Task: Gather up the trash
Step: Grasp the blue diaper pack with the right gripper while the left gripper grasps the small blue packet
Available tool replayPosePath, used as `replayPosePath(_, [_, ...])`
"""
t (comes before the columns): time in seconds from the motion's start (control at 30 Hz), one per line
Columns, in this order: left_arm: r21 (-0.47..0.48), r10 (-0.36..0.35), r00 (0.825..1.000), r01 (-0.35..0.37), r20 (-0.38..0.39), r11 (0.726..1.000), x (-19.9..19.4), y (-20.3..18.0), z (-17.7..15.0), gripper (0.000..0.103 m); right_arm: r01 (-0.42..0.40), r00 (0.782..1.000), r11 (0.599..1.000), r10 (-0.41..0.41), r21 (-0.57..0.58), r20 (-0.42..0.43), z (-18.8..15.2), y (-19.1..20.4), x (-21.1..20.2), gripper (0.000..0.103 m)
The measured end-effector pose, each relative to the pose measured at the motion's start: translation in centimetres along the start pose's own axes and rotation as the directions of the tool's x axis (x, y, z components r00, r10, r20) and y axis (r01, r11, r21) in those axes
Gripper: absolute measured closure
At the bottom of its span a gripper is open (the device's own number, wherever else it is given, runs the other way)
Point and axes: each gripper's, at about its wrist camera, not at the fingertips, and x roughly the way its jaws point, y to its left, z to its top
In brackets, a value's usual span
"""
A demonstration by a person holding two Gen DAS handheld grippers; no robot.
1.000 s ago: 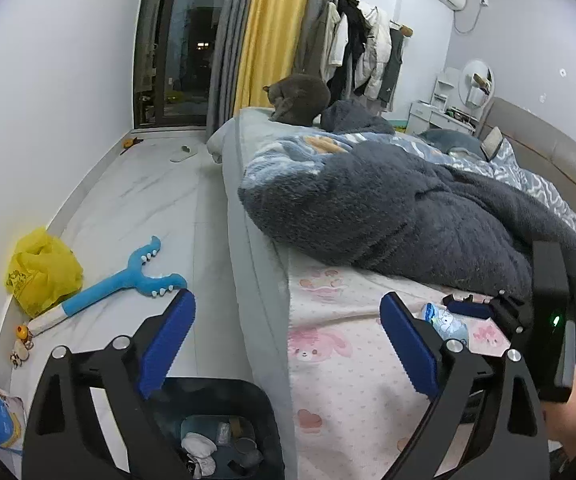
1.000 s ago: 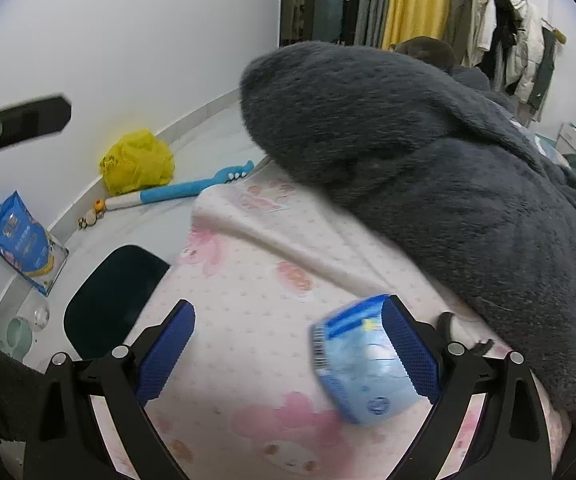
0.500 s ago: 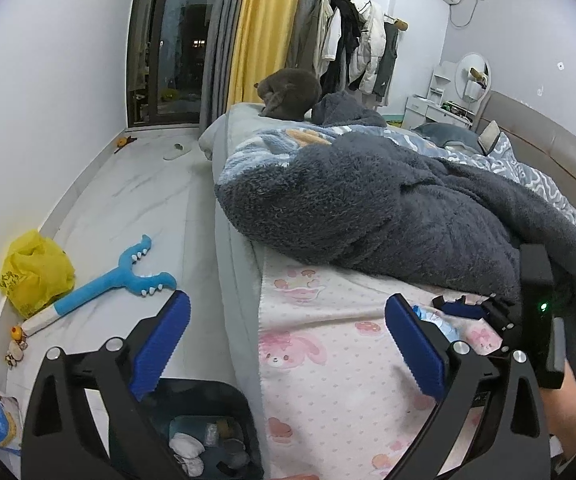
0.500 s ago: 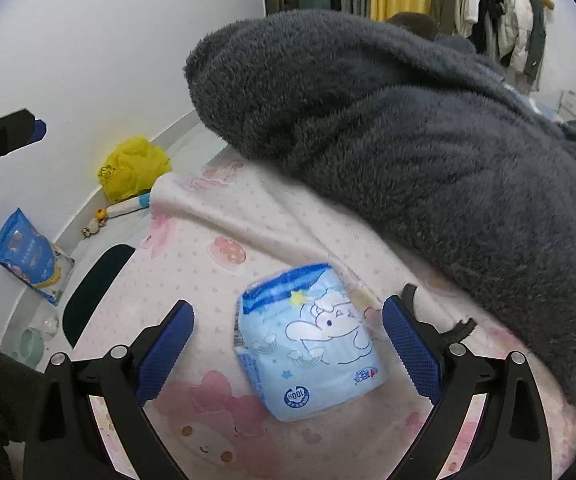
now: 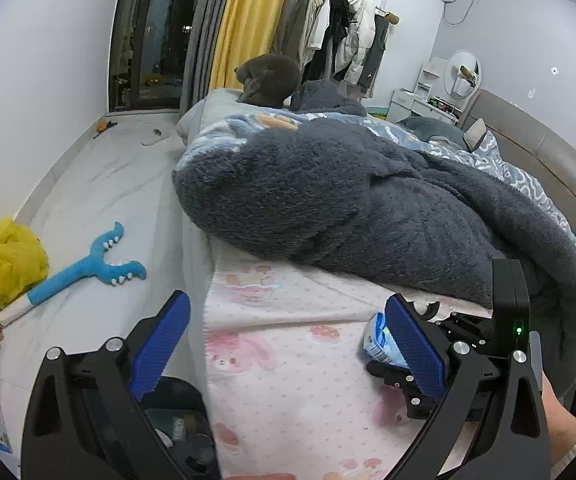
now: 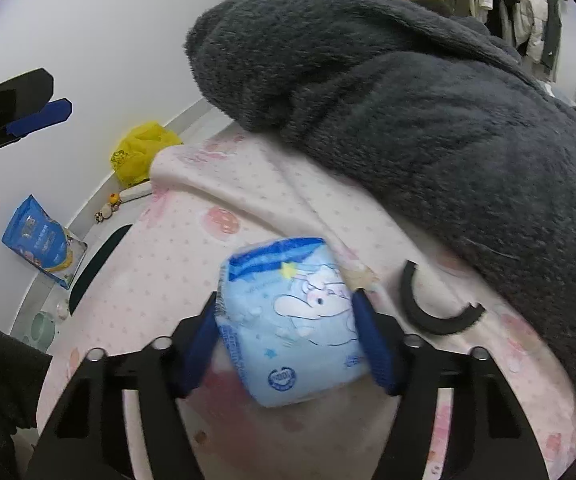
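A: Nearest thing, right wrist view?

B: Right gripper (image 6: 288, 334), blue pads either side of a light-blue tissue pack (image 6: 294, 330) w/ a cartoon bunny print. Jaws closing; pack sits between them, both pads at its sides, left pad denting the wrapper. Pack lies on the pink dotted bedsheet (image 6: 176, 280).

A: Anything beside it?

B: Black C-shaped plastic piece (image 6: 428, 316) on the sheet, just right of the pack, not touching it.

A: Left gripper?

B: Left gripper (image 5: 288, 344) has fingers spread wide, nothing between them; it hangs over the bed edge. Below its left finger, a dark trash bin (image 5: 180, 420) on the floor next to the bed, w/ bits of rubbish inside. In that view the right gripper and pack show partly behind the left gripper's right finger.

A: Farther out?

B: Dark grey fluffy blanket (image 5: 348, 208) heaped across the bed, just past the pack. On the floor by the wall: blue Y-shaped toy (image 5: 88, 268), yellow plastic bag (image 5: 8, 260), blue printed pouch (image 6: 40, 240). At the bed's far end, a grey cat (image 5: 268, 80). Beyond: yellow curtain (image 5: 248, 20), clothes on a rack (image 5: 348, 48).
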Motion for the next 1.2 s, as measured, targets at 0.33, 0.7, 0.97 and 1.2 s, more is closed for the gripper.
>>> replayPosePath(0.33, [0.007, -0.021, 1.0, 0.021, -0.018, 1.0, 1.6, -2.2, -0.2, 0.004, -0.001, 1.0, 0.999, 0.002, 0.04, -0.01, -0.9, -1.3, -0.6, 0.044])
replayPosePath(0.7, [0.046, -0.016, 1.0, 0.016, -0.015, 0.999, 3.3, -5.0, -0.3, 0.004, 0.001, 0.998, 0.995, -0.008, 0.102, 0.068, -1.3, -3.6, -4.2, 0.046])
replayPosePath(0.97, [0.131, -0.023, 0.999, 0.029, -0.044, 0.991, 5.4, -8.5, -1.4, 0.005, 0.057, 0.994, 0.989, -0.069, 0.137, 0.088, -2.5, -6.0, -6.6, 0.046])
replayPosePath(1.2, [0.139, -0.026, 0.996, 0.038, -0.085, 0.99, 7.7, -10.6, -2.2, 0.015, 0.114, 0.988, 0.977, -0.131, 0.183, 0.086, -4.3, -9.1, -8.3, 0.046])
